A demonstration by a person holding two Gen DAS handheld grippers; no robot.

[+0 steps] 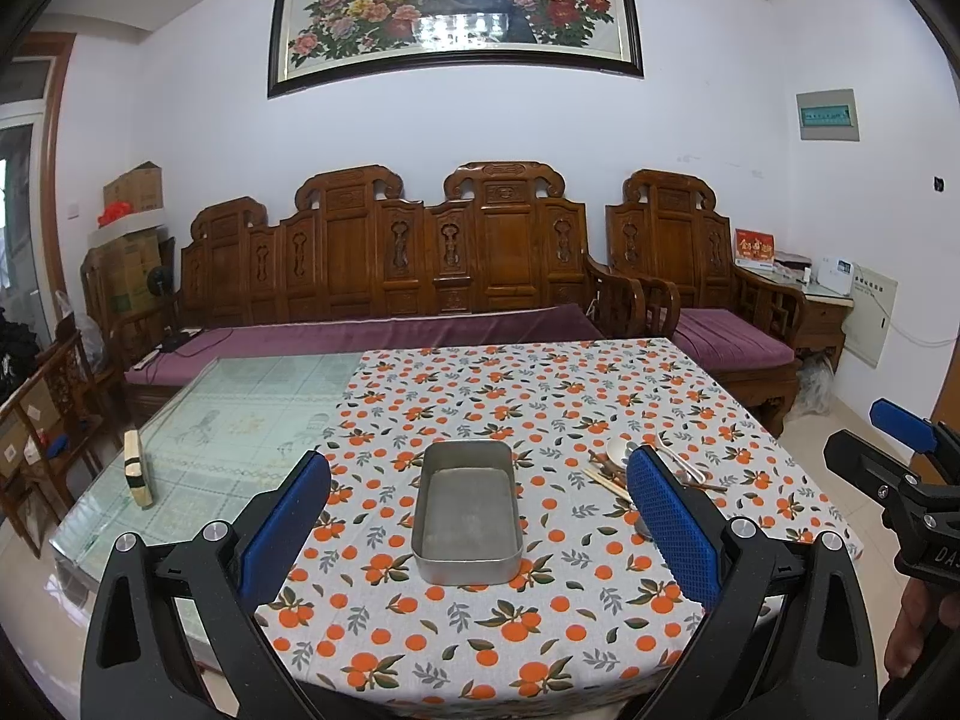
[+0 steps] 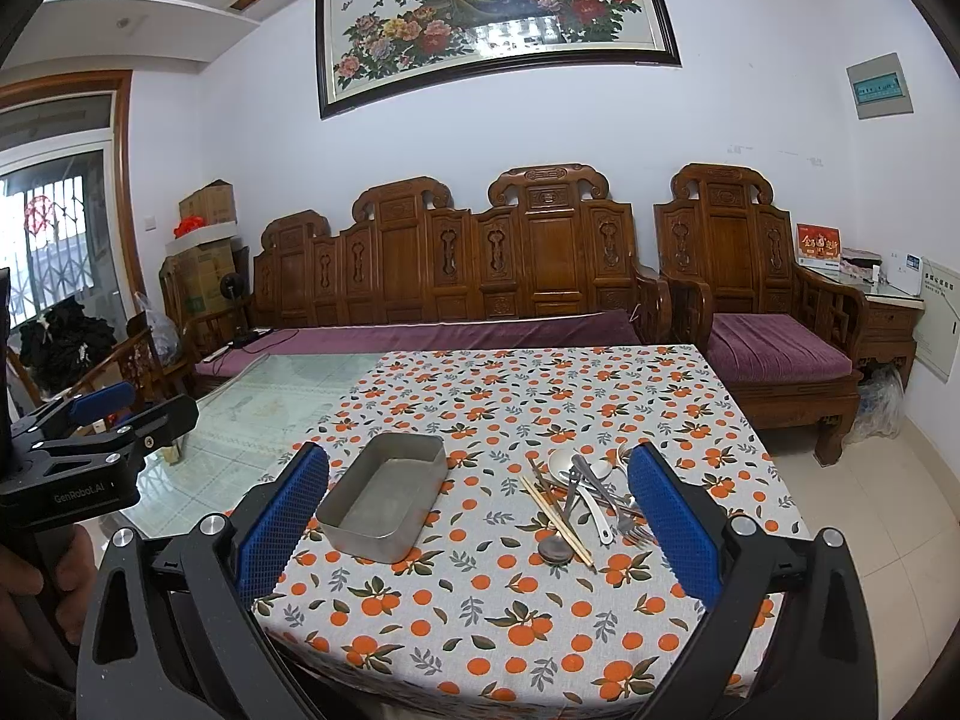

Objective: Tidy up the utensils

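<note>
An empty rectangular metal tin [image 1: 467, 513] [image 2: 384, 502] sits on the orange-print tablecloth [image 1: 528, 396] [image 2: 540, 384]. To its right lies a pile of utensils [image 2: 585, 495] [image 1: 666, 468]: spoons, forks and wooden chopsticks [image 2: 555, 519]. My left gripper [image 1: 480, 516] is open, hovering above the table's near edge with the tin between its blue fingers. My right gripper [image 2: 480, 516] is open and empty, above the near edge, between the tin and the pile. Each gripper shows at the edge of the other's view, the right [image 1: 900, 468] and the left [image 2: 90, 438].
A bare glass tabletop [image 1: 240, 420] [image 2: 252, 420] lies left of the cloth, with a small wooden block [image 1: 137, 468] on it. A carved wooden sofa [image 1: 390, 276] and armchair [image 2: 756, 300] stand behind the table. Tiled floor [image 2: 870, 480] is at the right.
</note>
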